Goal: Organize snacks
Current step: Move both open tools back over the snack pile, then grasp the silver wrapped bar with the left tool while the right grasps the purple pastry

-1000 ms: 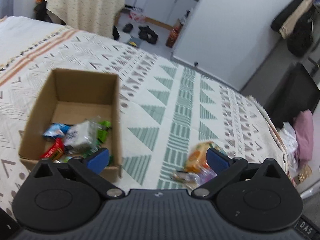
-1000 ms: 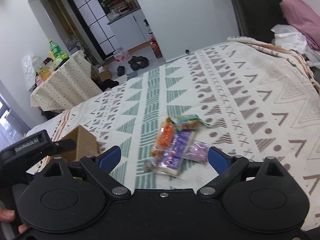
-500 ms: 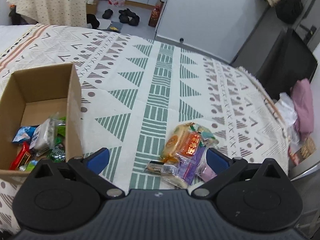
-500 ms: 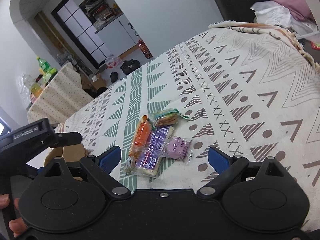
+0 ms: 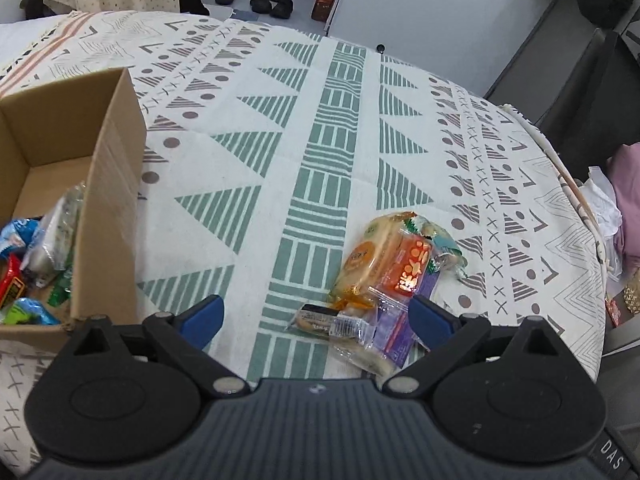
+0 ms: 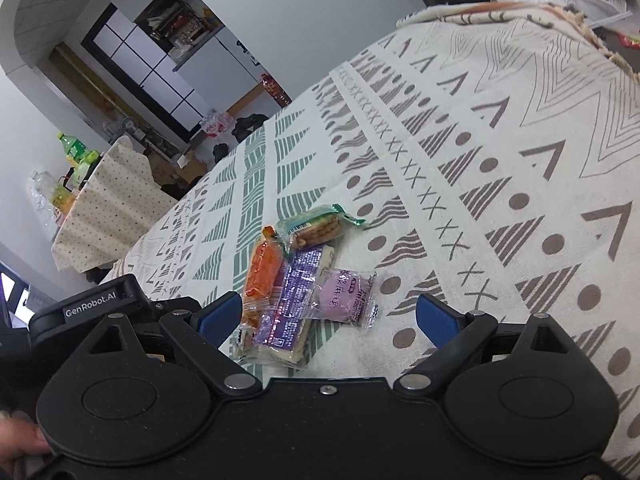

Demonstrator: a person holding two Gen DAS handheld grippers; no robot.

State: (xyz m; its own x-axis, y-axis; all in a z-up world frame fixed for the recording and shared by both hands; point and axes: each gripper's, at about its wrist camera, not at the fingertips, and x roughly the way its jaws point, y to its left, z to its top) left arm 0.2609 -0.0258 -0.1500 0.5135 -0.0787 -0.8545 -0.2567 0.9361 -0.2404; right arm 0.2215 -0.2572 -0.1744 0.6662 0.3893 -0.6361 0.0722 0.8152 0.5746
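Left gripper [image 5: 316, 316] jaws held wide, just eased inward, nothing pinched; right gripper [image 6: 330, 312] spread, empty. Snack pile [image 5: 384, 280] lies on patterned cloth [image 5: 320, 152] just beyond both. Cardboard box [image 5: 104, 200] with snacks at left.

From my right wrist view I read "GenRobot.AI" in white on the black housing of the left claw [image 6: 90, 305], out at nine o'clock. On my left wrist view, the letters "DAS" stand on the corner plate [image 5: 612, 455] of the claw body at five o'clock. The purple snack packet [image 6: 347, 295] carries printed characters — too small for me to make out. The other wrappers' print is unreadable too.
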